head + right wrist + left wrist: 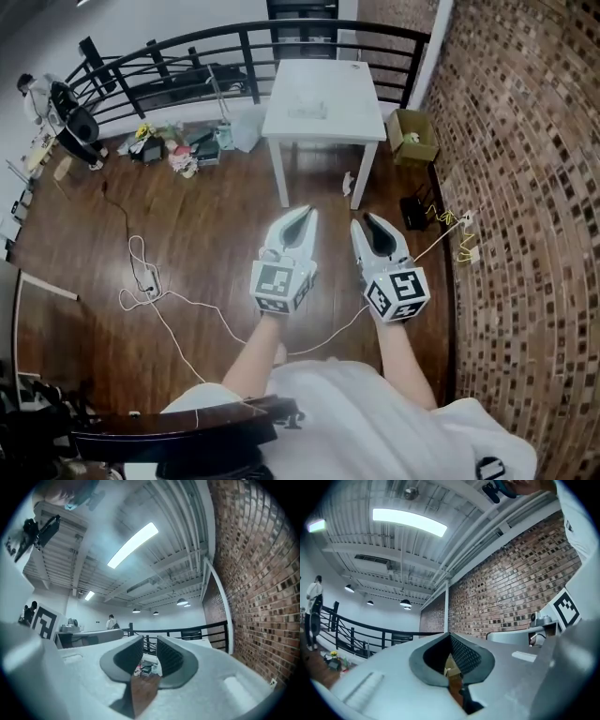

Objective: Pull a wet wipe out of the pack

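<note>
Left gripper: closed, empty, held level.
Right gripper: barely ajar, empty.
Worktop: well ahead; both grippers point toward it, out of reach.
Pack: perhaps the pale patch there.

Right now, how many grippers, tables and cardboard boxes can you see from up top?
White plastic two-jaw grippers: 2 (left gripper, right gripper)
White square table: 1
Brown open cardboard box: 1
Total: 4
</note>
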### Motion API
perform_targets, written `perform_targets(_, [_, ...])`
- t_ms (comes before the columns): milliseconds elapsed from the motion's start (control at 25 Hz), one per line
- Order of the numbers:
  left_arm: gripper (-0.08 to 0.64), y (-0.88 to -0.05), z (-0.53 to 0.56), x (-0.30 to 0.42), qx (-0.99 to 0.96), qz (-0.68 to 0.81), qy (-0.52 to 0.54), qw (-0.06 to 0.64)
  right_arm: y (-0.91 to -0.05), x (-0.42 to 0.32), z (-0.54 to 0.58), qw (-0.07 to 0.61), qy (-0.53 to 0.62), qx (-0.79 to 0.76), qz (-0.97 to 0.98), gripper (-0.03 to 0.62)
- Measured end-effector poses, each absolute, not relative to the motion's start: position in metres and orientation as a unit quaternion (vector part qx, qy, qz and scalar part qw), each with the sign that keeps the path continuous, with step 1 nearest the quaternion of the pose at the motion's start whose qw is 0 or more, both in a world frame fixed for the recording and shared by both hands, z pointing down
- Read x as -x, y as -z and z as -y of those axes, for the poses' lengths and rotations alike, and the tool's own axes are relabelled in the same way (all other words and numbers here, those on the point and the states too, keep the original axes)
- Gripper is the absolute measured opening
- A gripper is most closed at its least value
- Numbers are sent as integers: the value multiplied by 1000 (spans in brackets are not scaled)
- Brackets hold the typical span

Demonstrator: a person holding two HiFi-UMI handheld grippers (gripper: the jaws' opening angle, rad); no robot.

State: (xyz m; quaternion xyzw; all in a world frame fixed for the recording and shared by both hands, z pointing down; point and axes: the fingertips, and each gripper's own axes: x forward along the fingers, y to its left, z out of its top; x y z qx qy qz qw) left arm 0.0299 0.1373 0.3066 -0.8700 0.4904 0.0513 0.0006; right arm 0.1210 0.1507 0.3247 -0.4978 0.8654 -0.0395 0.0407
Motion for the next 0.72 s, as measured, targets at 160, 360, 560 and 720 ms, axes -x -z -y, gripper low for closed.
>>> perform_targets(160, [15,-304,-146,4,869,-492,-52,8,-323,-93,-158,47,45,504,-861,77])
perform_targets(360, [15,-309,-147,42,861,-505,-58,-4,-325,-53,-166,33,41,491,-870,77])
perform_targets(560, [15,-308,-146,64,855,-514,-70,-2,-323,-35,-162,21,33,486,-873,75])
perform_targets(720, [15,-309,-146,83,853,-516,-74,-3,-321,-17,-157,17,27,486,-873,74])
